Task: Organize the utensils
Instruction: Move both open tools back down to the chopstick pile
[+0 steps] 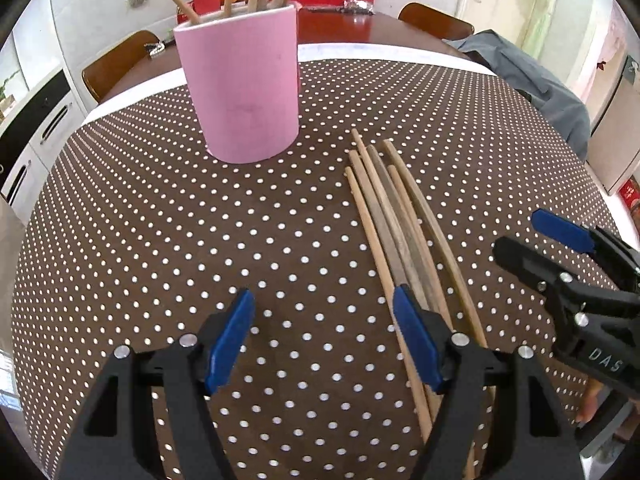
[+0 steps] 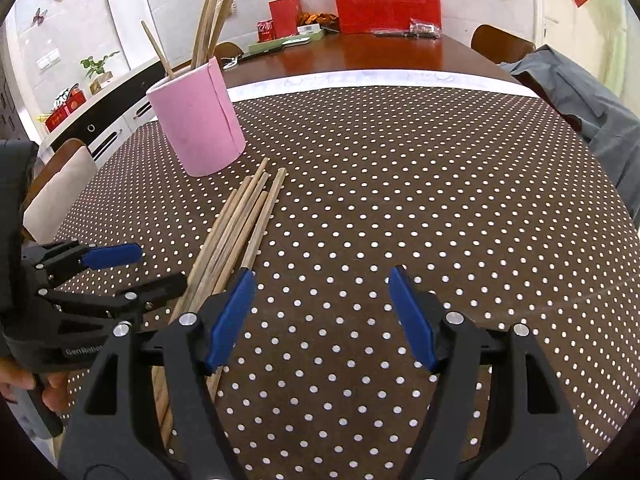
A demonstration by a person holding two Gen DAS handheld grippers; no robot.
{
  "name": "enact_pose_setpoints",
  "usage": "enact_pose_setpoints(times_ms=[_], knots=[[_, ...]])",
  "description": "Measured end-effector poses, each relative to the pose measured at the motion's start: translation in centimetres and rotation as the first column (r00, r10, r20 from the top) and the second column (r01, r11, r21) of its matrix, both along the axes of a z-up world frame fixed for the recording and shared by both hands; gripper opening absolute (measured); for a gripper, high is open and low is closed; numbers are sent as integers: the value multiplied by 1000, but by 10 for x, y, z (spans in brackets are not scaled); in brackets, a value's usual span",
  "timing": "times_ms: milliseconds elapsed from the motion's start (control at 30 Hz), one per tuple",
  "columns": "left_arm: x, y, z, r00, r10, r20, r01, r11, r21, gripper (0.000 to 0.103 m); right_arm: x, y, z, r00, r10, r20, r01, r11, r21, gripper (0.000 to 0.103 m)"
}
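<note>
Loose chopsticks [image 1: 394, 232] lie in a fanned bundle on the dotted cloth [image 1: 160, 240], their far tips just short of the pink cup [image 1: 240, 84], a little to its right. The cup stands upright and already holds several sticks that lean out over its rim.

Left gripper [image 1: 324, 340] has its jaws spread and empty; its right pad sits over the near part of the bundle, the rest of the gap over bare cloth. Right gripper [image 2: 322, 316] is likewise spread and holds nothing, sitting to the right of the bundle, further from the cup, with its left pad by the outermost stick.

Likely trouble: the sticks overlap and touch, so a closing jaw could catch two or three, or nudge one and roll the rest across the cloth. Both grippers flank the same bundle close together, so they may knock each other. Sticks leaning out of the cup could be struck on the way in, tipping it.

Room: plenty of bare cloth right of the cup and in front of it; the cloth's far edge lies behind the cup, well apart from the bundle
</note>
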State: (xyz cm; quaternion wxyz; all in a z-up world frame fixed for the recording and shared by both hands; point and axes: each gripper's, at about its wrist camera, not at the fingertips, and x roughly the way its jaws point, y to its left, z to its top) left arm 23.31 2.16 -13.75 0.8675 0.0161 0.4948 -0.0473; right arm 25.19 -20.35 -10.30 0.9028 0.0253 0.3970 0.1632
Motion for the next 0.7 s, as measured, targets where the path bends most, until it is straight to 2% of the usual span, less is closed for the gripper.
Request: enact_pose_setpoints(times_ms=[100,333,467,600,700], knots=[[1,-9,1,1000,-19,3,19,999,44,71,3,5,0,1000,6,-10,-6,1000,-15,69],[3,-9,1,999,-43,-19,44,998,46,71,16,13,-2,994,60,-94,-62,998,-19,69],[4,-3,-1,999,-40,-36,40,999,2,71,25,14,-4,987,68,-143,-69,998,-1,69],[13,-10,-1,999,-36,-33,37,999,38,73,36,15,-2,980,75,-183,-75,997,7,69],[18,-11,-2,998,-20,-57,22,1000,21,73,41,16,0,974,84,-210,-83,996,14,69]])
